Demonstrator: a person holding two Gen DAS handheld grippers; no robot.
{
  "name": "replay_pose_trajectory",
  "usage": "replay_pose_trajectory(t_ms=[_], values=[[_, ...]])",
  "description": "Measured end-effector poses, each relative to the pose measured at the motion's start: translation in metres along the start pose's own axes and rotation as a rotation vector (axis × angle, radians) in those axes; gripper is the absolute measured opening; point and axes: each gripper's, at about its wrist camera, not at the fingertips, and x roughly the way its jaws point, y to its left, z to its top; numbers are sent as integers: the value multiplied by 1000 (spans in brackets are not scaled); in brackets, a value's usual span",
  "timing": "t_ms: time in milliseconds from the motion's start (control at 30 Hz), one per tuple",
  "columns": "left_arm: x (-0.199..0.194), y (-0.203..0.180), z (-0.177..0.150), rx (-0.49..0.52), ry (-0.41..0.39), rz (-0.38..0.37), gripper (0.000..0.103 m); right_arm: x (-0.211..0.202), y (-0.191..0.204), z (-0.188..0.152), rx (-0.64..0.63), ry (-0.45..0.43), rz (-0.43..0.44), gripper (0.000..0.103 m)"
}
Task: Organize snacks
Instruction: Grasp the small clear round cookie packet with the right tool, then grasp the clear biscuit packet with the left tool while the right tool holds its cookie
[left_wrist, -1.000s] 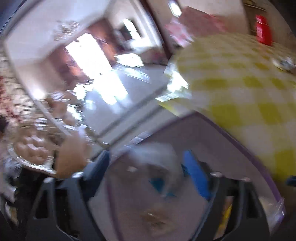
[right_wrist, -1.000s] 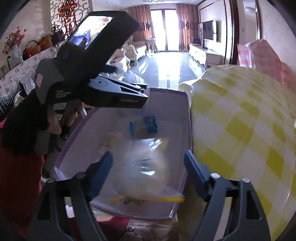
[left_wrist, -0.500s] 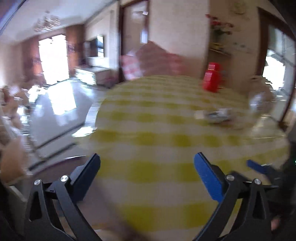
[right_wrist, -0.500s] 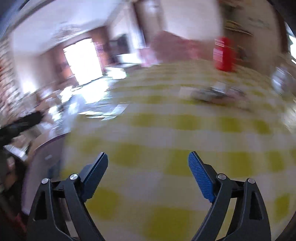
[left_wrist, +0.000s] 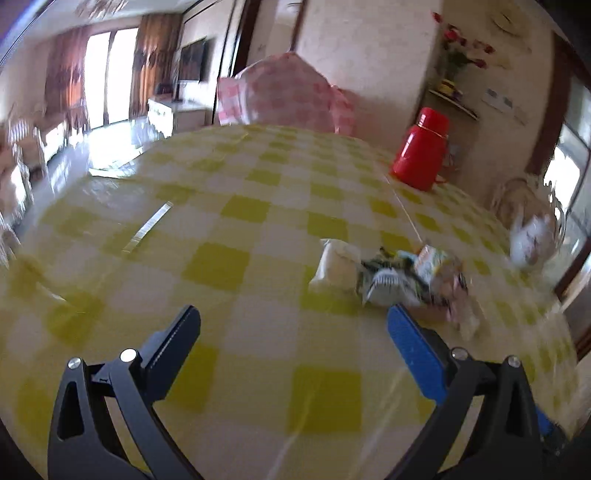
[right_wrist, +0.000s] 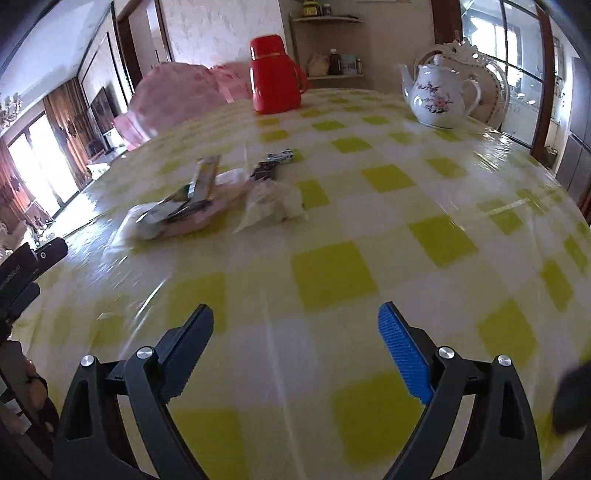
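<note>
Both grippers, left (left_wrist: 293, 319) and right (right_wrist: 295, 317), angle downward over the table (right_wrist: 332, 273), fingers released, empty.

snacks (right_wrist: 192, 206) | loose wrapped packets, clustered | lying flat on checked tablecloth (right_wrist: 332, 273)
</note>
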Motion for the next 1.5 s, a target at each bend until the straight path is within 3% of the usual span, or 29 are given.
replay_pose_trajectory(t_ms=[133, 233, 400, 433, 467, 567, 667, 900, 1133, 1200, 1267, 1500], values=[[17, 14, 11, -66, -56, -34, 101, 35, 8, 31, 3, 34, -2, 88], [29, 31, 20, -109, -19, -89, 101, 61, 22, 53, -38, 46, -35, 88], [43, 54, 34, -170, -3, -56, 101, 100, 38, 80, -89, 108, -100, 85], [48, 56, 37, -167, 7, -43, 101, 105, 37, 82, -83, 118, -84, 77], [53, 58, 39, -159, 21, -31, 101, 104, 36, 82, -78, 112, -82, 65], [62, 61, 41, -154, 46, -24, 101, 95, 32, 74, -77, 87, -97, 46], [71, 61, 41, -141, 82, -39, 101, 76, 26, 59, -78, 63, -88, 39], [107, 25, 53, -37, 160, 6, 101, 21, 8, 29, -2, 19, 32, 39], [142, -30, 50, 180, 237, 86, 100, -2, 1, 3, 50, 23, 115, 39], [142, -35, 48, 220, 243, 72, 87, -5, 5, 2, 41, 22, 125, 39], [136, -40, 44, 286, 226, 73, 39, -6, 11, 2, 11, 11, 128, 39], [110, -39, 31, 310, 198, 22, 36, -9, 12, 1, 0, -5, 129, 39]])
